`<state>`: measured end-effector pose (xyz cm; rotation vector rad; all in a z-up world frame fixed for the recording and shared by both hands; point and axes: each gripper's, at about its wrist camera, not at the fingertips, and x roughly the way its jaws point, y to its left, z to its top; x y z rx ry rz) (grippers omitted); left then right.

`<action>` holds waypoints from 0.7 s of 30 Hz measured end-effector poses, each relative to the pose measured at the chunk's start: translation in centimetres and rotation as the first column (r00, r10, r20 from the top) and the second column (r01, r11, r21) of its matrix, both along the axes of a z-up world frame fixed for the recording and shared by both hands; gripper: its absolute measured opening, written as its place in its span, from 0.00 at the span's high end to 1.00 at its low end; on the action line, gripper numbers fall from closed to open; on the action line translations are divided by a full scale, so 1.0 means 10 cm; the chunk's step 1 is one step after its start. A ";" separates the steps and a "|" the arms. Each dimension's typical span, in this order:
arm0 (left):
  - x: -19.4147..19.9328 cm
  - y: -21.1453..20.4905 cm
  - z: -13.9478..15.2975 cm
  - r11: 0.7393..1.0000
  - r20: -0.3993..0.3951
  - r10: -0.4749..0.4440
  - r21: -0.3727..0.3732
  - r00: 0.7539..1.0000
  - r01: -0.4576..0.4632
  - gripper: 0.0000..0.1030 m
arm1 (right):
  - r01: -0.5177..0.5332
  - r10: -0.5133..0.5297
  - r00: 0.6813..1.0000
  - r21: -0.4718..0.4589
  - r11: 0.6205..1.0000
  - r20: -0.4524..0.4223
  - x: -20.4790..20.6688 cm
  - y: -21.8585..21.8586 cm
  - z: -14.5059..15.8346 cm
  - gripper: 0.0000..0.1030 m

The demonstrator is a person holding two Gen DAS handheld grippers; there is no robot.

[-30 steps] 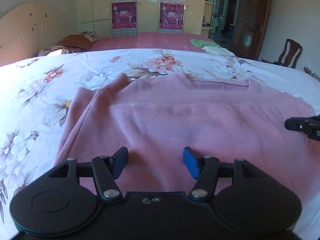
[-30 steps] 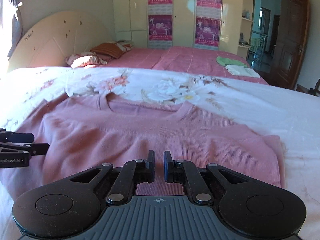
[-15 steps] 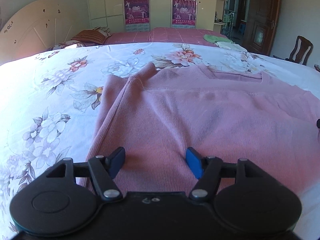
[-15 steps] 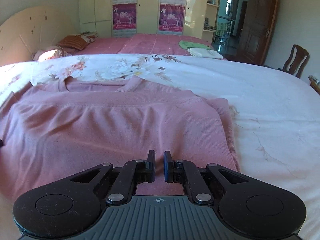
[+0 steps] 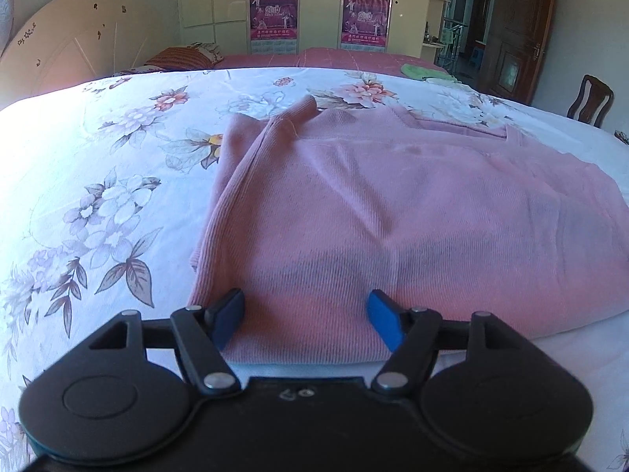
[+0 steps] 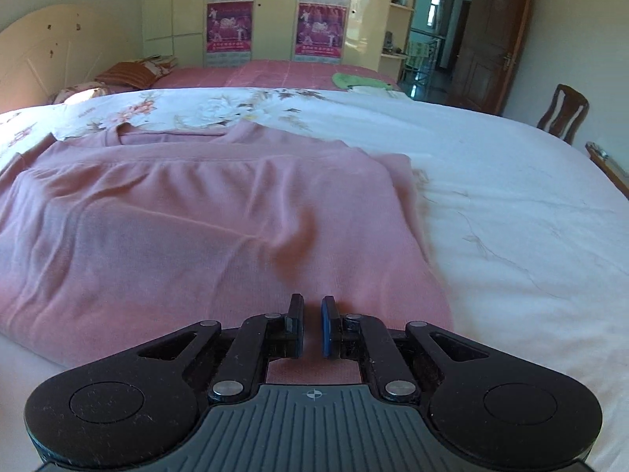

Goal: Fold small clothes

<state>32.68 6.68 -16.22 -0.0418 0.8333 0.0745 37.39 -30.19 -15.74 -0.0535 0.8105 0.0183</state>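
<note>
- You can read "2010" on the left wall calendar poster point(image 5: 274, 15).
- Other poster print: too small to read.
- Nothing legible elsewhere.

We see the pink sweater point(image 5: 393, 212) run off the frame at 3 o'clock in the left wrist view and off at 9 o'clock point(image 6: 157, 228) in the right wrist view. Its near hem is hidden behind the right gripper point(image 6: 312, 326), whose nearly closed blue pads leave a slit; we cannot tell if cloth sits in it. The wardrobe posters point(image 6: 320, 29) carry print too small to read.
</note>
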 end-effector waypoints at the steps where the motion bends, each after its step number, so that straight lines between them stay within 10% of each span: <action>1: -0.02 0.01 0.02 1.000 -0.004 0.007 -0.015 1.000 -0.007 0.34 | 0.018 -0.018 1.000 0.002 1.000 -0.007 -0.03 -0.06 0.01 0.94; 9: -0.33 0.23 0.12 0.948 -0.061 0.140 -0.281 0.988 -0.152 0.15 | -0.067 0.061 0.996 0.112 0.991 0.058 -0.24 0.22 0.40 0.94; 21: -0.30 0.54 -0.14 0.735 -0.049 0.304 -0.623 0.951 -0.267 0.13 | -0.258 0.247 0.966 0.198 0.946 0.075 -0.12 1.11 0.43 0.94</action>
